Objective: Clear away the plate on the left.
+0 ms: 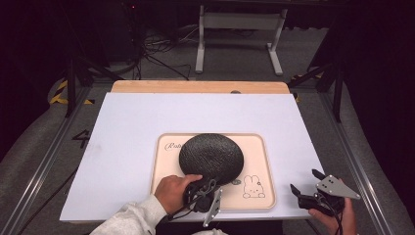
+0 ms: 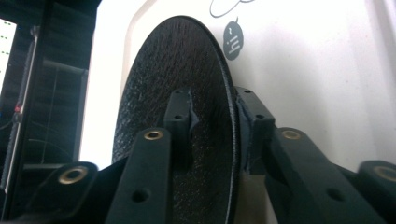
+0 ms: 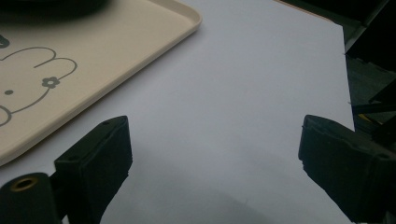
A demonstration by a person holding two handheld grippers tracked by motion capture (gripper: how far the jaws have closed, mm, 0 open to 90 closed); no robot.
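Observation:
A round black textured plate [image 1: 211, 157] sits on a cream tray [image 1: 163, 171] printed with a rabbit, near the table's front. My left gripper [image 1: 201, 190] is shut on the plate's near rim. In the left gripper view the plate [image 2: 187, 84] stands edge-on between the two black jaws, one pad on each face. My right gripper [image 1: 307, 183] hovers over the table's front right corner, jaws wide apart. In the right gripper view its jaws frame bare white table, with the tray's corner [image 3: 140, 42] at upper left.
The white tabletop [image 1: 147, 117] has a wooden strip along its far edge. Black metal frame rails run down both sides. A white stand and cables lie on the floor beyond the table.

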